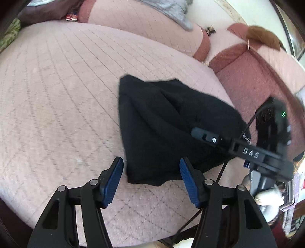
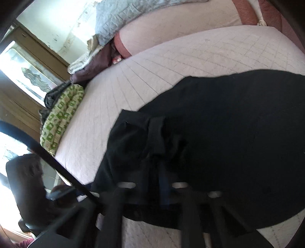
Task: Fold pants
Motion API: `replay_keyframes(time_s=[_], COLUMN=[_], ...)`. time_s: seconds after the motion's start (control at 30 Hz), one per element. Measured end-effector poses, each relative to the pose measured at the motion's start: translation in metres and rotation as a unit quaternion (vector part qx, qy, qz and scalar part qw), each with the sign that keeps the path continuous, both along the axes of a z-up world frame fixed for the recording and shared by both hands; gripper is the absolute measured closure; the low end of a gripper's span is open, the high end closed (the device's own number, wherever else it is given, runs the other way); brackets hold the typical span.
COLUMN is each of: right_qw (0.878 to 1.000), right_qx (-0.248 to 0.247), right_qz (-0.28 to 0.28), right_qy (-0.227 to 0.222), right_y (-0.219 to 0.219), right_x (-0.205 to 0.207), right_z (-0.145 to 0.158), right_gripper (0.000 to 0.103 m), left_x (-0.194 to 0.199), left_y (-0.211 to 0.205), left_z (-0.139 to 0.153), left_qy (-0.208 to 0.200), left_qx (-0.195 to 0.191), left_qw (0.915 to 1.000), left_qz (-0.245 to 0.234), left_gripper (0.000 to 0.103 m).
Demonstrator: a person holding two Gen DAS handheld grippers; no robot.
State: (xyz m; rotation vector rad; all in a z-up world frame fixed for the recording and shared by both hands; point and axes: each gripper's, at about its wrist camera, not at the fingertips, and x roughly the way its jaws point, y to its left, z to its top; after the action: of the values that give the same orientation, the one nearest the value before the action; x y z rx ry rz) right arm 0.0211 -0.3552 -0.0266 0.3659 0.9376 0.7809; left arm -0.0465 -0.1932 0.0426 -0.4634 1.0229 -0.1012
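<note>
Black pants [image 1: 162, 129] lie bunched on the pink quilted sofa seat [image 1: 57, 95]. My left gripper [image 1: 150, 179] is open and empty, its blue pads [image 1: 112, 183] just short of the pants' near edge. My right gripper [image 1: 202, 133] reaches in from the right and is pinched on the pants' right side. In the right wrist view the pants [image 2: 219, 133] fill the frame and the right gripper [image 2: 164, 183] is shut on a fold of black cloth, blurred.
Pink back cushions [image 1: 144, 24] line the far side, with a grey quilt [image 1: 171, 9] on top. A reddish armrest [image 1: 253, 76] is at right. A green patterned cushion [image 2: 61, 114] and a window [image 2: 24, 70] are at left. A black cable [image 2: 57, 164] crosses.
</note>
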Motion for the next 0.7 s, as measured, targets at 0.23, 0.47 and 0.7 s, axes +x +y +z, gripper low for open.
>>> replay_keyframes(time_s=[0.23, 0.47, 0.7], right_qw=[0.999, 0.996, 0.995], right_qx=[-0.004, -0.037, -0.001], right_qz=[-0.035, -0.080, -0.083], right_qy=[0.020, -0.008, -0.058], right_y=[-0.024, -0.042, -0.025], right_x=[0.003, 0.005, 0.022], right_z=[-0.009, -0.003, 0.023], right_gripper=[0.091, 0.091, 0.047], left_x=[0.008, 0.030, 0.023], left_y=[0.007, -0.020, -0.038], left_z=[0.013, -0.005, -0.016], left_qy=[-0.019, -0.010, -0.023], left_qx=[0.026, 0.061, 0.124], left_qw=[0.9994, 0.9978, 0.9910], left_qz=[0.012, -0.025, -0.045], left_gripper=[0.043, 0.043, 0.034])
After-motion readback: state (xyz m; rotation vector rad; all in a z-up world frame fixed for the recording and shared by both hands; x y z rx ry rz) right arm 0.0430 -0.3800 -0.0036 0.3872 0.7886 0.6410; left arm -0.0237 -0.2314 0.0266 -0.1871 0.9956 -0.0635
